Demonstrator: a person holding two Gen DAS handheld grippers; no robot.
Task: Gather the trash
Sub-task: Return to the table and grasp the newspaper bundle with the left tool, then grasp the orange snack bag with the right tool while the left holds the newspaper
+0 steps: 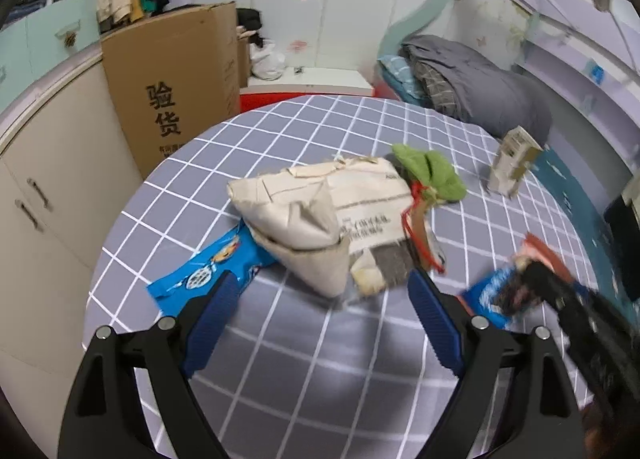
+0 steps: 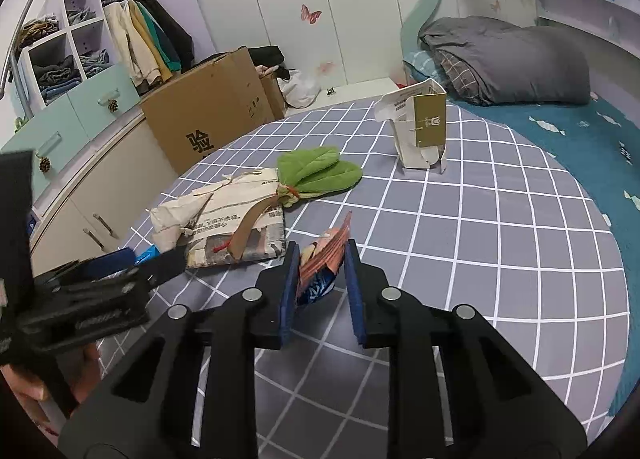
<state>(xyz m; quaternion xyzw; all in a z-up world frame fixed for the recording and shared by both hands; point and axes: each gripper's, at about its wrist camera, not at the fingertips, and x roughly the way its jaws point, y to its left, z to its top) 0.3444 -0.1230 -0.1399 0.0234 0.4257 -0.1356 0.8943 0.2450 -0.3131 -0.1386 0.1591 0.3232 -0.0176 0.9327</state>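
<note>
My left gripper (image 1: 320,291) is open and empty, just in front of a crumpled white paper bag (image 1: 320,207) on the grey checked bedsheet (image 1: 320,359). A blue snack wrapper (image 1: 204,271) lies left of the bag. My right gripper (image 2: 322,265) is shut on an orange and blue snack wrapper (image 2: 322,259), held above the sheet; it shows blurred at the right of the left wrist view (image 1: 508,291). A green cloth pouch (image 2: 320,173) lies behind the paper bag (image 2: 224,219). A torn white and gold carton (image 2: 420,127) stands upright further back.
A large cardboard box (image 2: 208,119) stands beside the bed at the left, against low cabinets (image 1: 52,187). A grey folded duvet (image 2: 512,59) lies at the far right of the bed. An open wardrobe with hanging clothes (image 2: 144,43) is behind.
</note>
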